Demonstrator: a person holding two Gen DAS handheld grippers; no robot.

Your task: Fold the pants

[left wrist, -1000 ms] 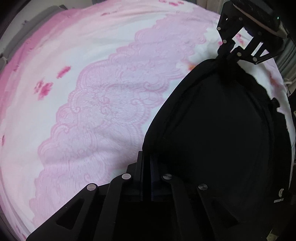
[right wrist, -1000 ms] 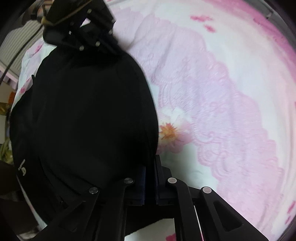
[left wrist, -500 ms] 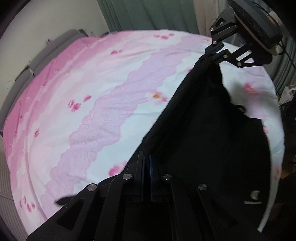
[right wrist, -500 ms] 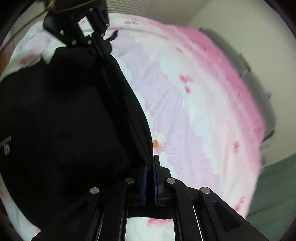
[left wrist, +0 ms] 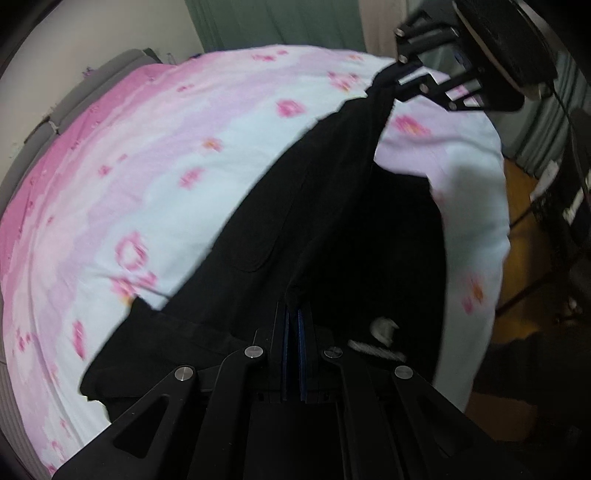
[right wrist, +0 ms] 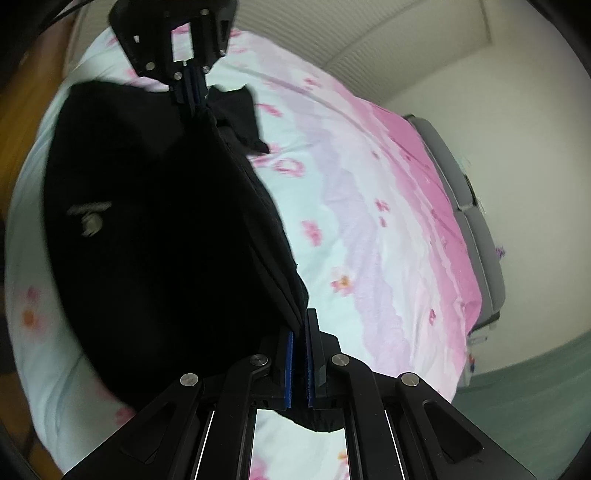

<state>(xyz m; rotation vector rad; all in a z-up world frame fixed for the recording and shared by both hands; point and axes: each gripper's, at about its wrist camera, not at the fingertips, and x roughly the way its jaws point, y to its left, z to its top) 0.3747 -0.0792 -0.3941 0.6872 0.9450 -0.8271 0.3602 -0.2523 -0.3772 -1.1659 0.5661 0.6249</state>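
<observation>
black pants (left wrist: 332, 229), pink floral bedspread (left wrist: 155, 155)

We are in a bedroom of a home. We see a wide bed (left wrist: 155, 177) filling most of both views, covered with a pink and white sheet printed with flowers (right wrist: 343, 282) and a lace-like band. A grey padded headboard (right wrist: 469, 206) runs along a plain pale wall (right wrist: 498, 92). Green curtains (left wrist: 280, 22) hang behind the bed, and a wooden floor (left wrist: 517, 236) shows beside it, with dark furniture legs (left wrist: 532, 284) standing there.
</observation>
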